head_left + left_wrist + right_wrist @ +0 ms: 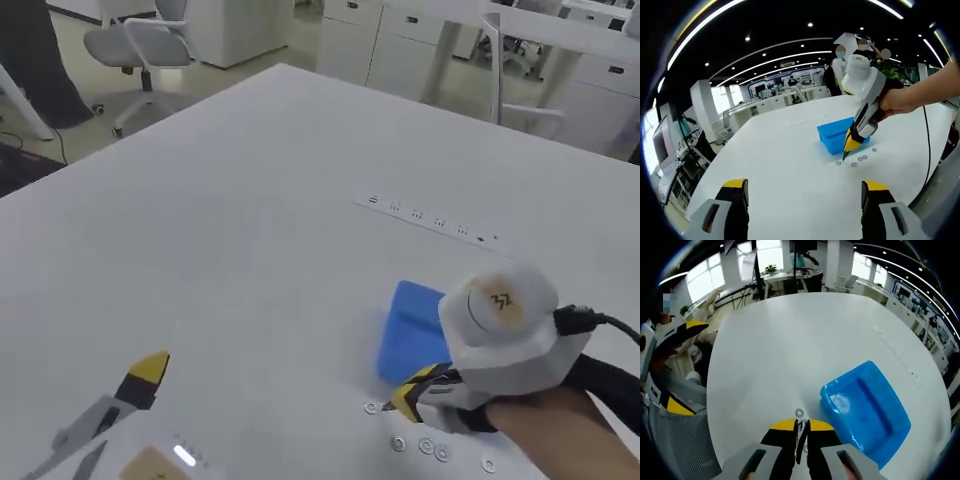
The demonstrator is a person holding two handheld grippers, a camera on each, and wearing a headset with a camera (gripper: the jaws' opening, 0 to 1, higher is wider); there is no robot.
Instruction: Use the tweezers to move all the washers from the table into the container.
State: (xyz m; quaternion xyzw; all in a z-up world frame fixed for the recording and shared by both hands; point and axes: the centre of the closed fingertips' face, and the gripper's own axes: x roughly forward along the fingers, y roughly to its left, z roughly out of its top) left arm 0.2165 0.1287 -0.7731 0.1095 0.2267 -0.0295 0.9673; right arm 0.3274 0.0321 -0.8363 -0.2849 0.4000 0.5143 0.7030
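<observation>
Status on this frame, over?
Left tool open. Right tool shut on tweezers, tips by a washer. Other washers on table beside container. Nothing in the way.

This is an open-plan office. The large white table has a row of power sockets set flush in its top, and beyond it stand a grey swivel chair on castors and white drawer cabinets. The left gripper view takes in rows of white desks under long ceiling strip lights and round downlights. The right gripper view adds a flat computer monitor, a small potted plant and bright windows.
</observation>
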